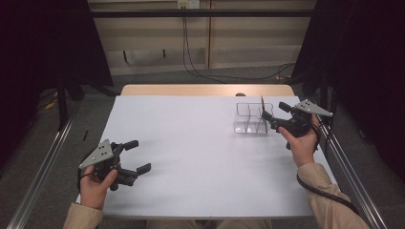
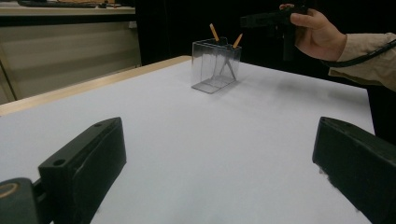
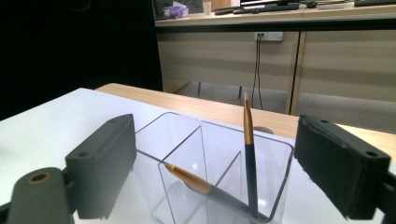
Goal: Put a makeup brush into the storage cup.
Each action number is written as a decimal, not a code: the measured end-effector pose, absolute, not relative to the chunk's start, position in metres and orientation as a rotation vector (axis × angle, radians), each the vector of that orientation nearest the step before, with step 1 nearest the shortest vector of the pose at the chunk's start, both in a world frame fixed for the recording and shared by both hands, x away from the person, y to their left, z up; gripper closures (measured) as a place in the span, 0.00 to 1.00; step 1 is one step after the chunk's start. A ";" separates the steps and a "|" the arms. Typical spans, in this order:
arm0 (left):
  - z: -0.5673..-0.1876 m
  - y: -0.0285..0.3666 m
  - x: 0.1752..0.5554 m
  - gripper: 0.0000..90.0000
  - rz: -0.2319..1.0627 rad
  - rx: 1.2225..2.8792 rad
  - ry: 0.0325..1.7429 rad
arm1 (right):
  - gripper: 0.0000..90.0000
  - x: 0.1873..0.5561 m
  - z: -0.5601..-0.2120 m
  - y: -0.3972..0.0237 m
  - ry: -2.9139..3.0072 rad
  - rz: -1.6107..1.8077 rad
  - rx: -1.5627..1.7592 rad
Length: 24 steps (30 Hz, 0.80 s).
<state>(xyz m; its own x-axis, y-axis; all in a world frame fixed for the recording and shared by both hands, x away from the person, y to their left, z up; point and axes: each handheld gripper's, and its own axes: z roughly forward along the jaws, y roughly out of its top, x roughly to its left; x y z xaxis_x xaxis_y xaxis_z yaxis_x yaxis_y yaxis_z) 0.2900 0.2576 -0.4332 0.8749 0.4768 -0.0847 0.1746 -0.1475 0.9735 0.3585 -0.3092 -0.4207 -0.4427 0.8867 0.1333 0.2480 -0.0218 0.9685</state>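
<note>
Both pens (image 3: 249, 158) stand in the clear organizer (image 3: 187, 140), your right gripper (image 3: 210, 154) and left gripper (image 2: 219, 154) have jaws wide and empty, so nothing seems left on the bench (image 1: 191, 157).

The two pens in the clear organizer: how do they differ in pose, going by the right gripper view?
The upright pen stands nearly vertical, its gold end rising above the rim of the clear organizer; the leaning pen tilts steeply toward the left wall, its gold end staying below the rim. Their lower ends meet near the floor of the compartment. Both share a gold upper part and dark grey lower part, and neither is held: the right tool is open.
</note>
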 end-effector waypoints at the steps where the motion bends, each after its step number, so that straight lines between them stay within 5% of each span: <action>1: -0.433 0.257 0.290 0.03 0.278 1.720 0.504 | 0.13 0.358 -0.421 -0.309 1.710 1.496 1.190; 24: -0.432 0.258 0.290 0.03 0.287 1.718 0.500 | 0.09 0.344 -0.429 -0.310 1.728 1.492 1.167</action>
